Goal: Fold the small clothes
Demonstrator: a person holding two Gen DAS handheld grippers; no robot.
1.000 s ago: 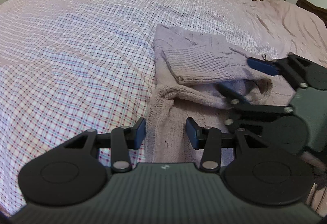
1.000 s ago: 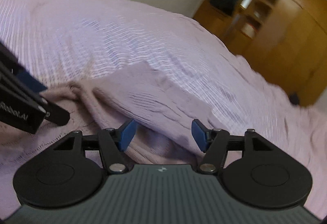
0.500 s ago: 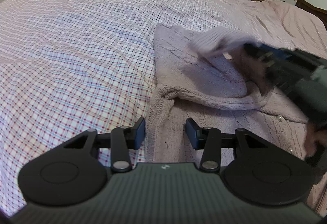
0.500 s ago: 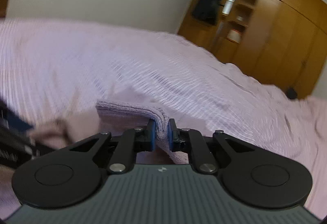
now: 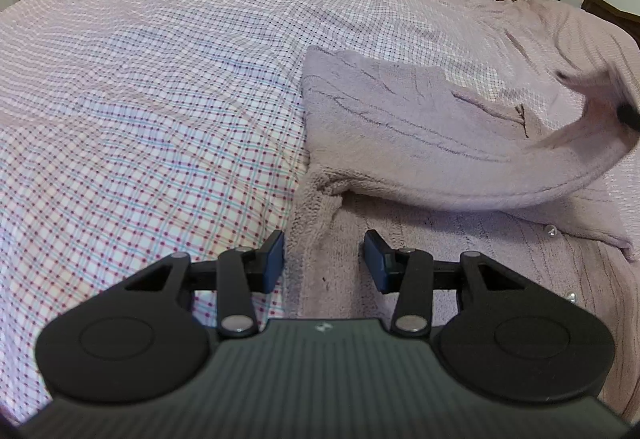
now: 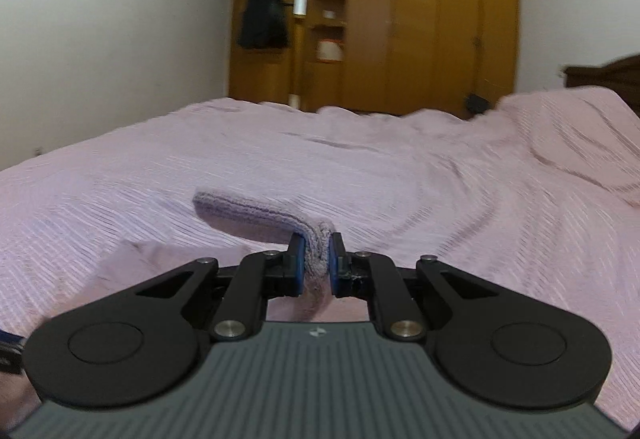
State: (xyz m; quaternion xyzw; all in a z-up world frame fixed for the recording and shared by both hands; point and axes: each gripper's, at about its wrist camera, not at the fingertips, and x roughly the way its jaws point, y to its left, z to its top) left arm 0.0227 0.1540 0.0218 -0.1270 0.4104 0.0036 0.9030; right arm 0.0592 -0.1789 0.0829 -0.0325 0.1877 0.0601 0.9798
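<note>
The right gripper (image 6: 315, 259), having clamped onto the sleeve (image 6: 256, 213), is lifting it off the cardigan (image 5: 400, 127) and carrying it rightward. The sleeve is unfolding and stretching out.

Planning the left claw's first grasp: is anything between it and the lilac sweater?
Nothing visible. The left claw hangs open directly over the sweater body's near edge, only bare knit between its fingers. The right claw is shut on the sleeve, off to the right.

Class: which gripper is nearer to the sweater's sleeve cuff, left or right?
Right. The right gripper is clamped on the sleeve cuff, holding it above the bed. The left gripper hovers open over the sweater's hem, apart from the cuff.
</note>
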